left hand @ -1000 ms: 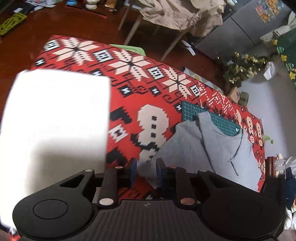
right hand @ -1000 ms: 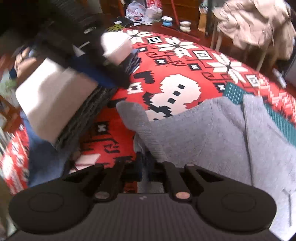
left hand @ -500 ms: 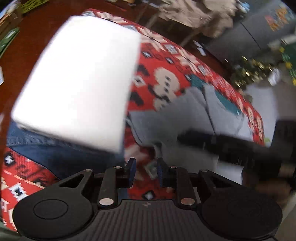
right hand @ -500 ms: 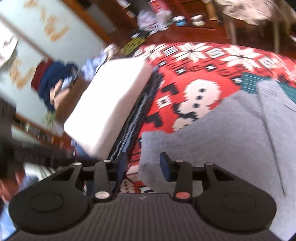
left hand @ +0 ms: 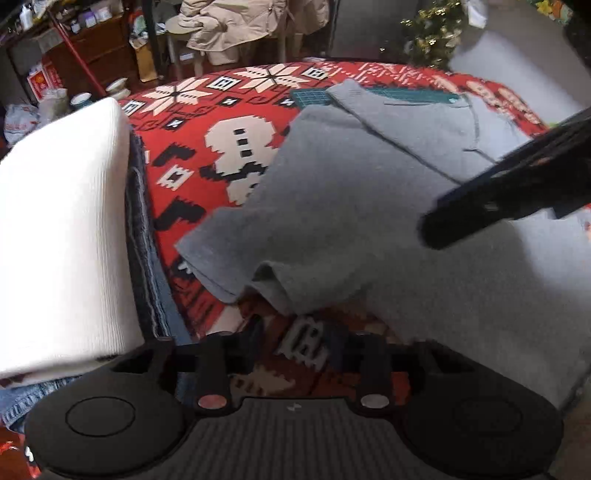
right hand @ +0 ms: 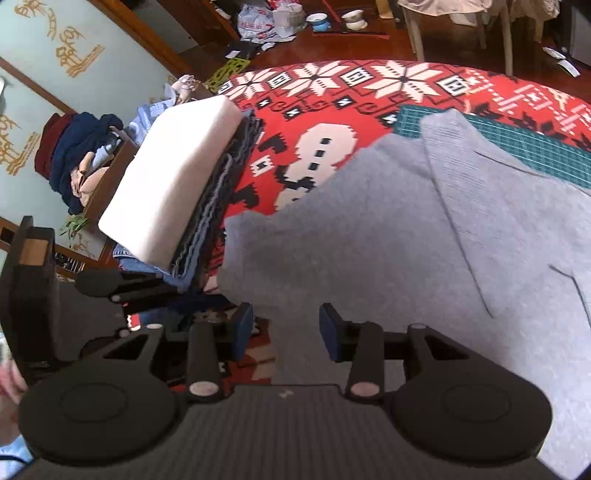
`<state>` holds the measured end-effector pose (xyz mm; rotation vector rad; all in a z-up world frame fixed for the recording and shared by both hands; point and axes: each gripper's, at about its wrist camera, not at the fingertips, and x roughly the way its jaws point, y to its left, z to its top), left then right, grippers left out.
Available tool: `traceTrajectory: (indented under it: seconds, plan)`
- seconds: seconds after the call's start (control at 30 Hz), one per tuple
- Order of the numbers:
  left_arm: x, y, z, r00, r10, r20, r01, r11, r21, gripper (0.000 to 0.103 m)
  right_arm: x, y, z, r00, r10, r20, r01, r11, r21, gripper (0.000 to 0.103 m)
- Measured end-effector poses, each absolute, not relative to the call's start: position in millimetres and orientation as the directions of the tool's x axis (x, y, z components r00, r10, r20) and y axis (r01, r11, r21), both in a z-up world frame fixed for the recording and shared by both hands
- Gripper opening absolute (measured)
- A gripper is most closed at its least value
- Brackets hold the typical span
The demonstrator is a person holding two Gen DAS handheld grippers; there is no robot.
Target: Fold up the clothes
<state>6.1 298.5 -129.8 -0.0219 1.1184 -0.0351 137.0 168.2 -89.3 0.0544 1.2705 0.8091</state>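
Observation:
A grey sweater (left hand: 369,206) lies spread on the red patterned tablecloth (left hand: 229,147), its near-left corner doubled under. My left gripper (left hand: 297,347) is open just short of that corner, over bare cloth, holding nothing. The right gripper (left hand: 517,177) appears as a blurred dark bar above the sweater's right side. In the right wrist view the right gripper (right hand: 286,328) is open, low over the grey sweater (right hand: 424,240) near its front edge. The left gripper (right hand: 122,288) is at the left, beside a stack of folded clothes.
A stack of folded clothes topped by a white garment (left hand: 62,229) (right hand: 173,173) fills the table's left end. A green cutting mat (right hand: 517,136) lies under the sweater's far side. Beyond the table are a chair with a beige coat (left hand: 229,26), a shelf of clothes (right hand: 81,162) and floor clutter.
The right gripper was shut on the sweater's edge a second ago and has opened and let go. The left gripper swung round toward the sweater's near corner, its jaws now wider.

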Motion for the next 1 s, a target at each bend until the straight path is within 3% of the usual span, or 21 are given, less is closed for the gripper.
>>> traceTrajectory:
  seconds: [0.1, 0.17, 0.2, 0.23, 0.47, 0.6, 0.8, 0.83, 0.87, 0.9, 1.0]
  plan:
    - [6.9, 299.3, -129.1, 0.468, -0.065, -0.881, 0.023, 0.998, -0.062, 0.039, 136.4, 161.0, -87.2, 0.066, 0.559, -0.826, -0.492, 0.739, 0.461, 0.044]
    - [6.3, 296.4, -127.4, 0.484, -0.098, -0.869, 0.054, 0.995, -0.082, 0.027, 136.4, 158.4, -86.5, 0.064, 0.557, -0.828, -0.488, 0.741, 0.461, 0.044]
    - [5.4, 293.8, -125.7, 0.492, -0.113, -0.863, 0.074, 0.993, -0.088, 0.011, 136.2, 157.4, -86.0, 0.061, 0.555, -0.829, -0.488, 0.742, 0.460, 0.044]
    - [4.7, 292.4, -123.7, 0.488, -0.130, -0.863, 0.084, 0.991, -0.101, 0.008, 136.0, 156.5, -85.5, 0.059, 0.554, -0.830, -0.488, 0.742, 0.460, 0.044]
    - [1.9, 304.6, -106.2, 0.422, -0.218, -0.880, 0.002, 0.971, -0.240, 0.006, 133.9, 161.0, -88.2, 0.029, 0.563, -0.826, -0.511, 0.718, 0.472, 0.044]
    - [3.9, 333.2, -104.1, 0.402, -0.269, -0.875, -0.168, 0.918, -0.360, 0.006, 129.3, 172.9, -93.2, 0.007, 0.561, -0.828, -0.545, 0.696, 0.467, 0.044]
    - [-2.0, 361.1, -116.1, 0.379, -0.288, -0.880, -0.359, 0.830, -0.426, 0.006, 123.6, 193.3, -102.1, 0.004, 0.558, -0.830, -0.586, 0.674, 0.450, 0.043]
    - [-3.9, 361.9, -116.0, 0.380, -0.290, -0.878, -0.364, 0.826, -0.431, 0.007, 121.7, 198.2, -102.7, 0.005, 0.556, -0.831, -0.609, 0.661, 0.438, 0.033]
    - [-5.7, 360.4, -115.7, 0.378, -0.291, -0.879, -0.362, 0.827, -0.429, 0.008, 119.0, 204.8, -103.8, 0.002, 0.543, -0.840, -0.640, 0.646, 0.417, 0.015]
    - [-6.9, 358.4, -116.1, 0.372, -0.288, -0.882, -0.359, 0.832, -0.423, 0.008, 116.3, 211.2, -104.9, -0.002, 0.531, -0.847, -0.668, 0.630, 0.396, 0.010]
    - [-11.1, 352.7, -118.1, 0.353, -0.282, -0.892, -0.352, 0.844, -0.406, 0.008, 108.9, 224.0, -107.6, -0.018, 0.534, -0.845, -0.716, 0.583, 0.384, 0.009]
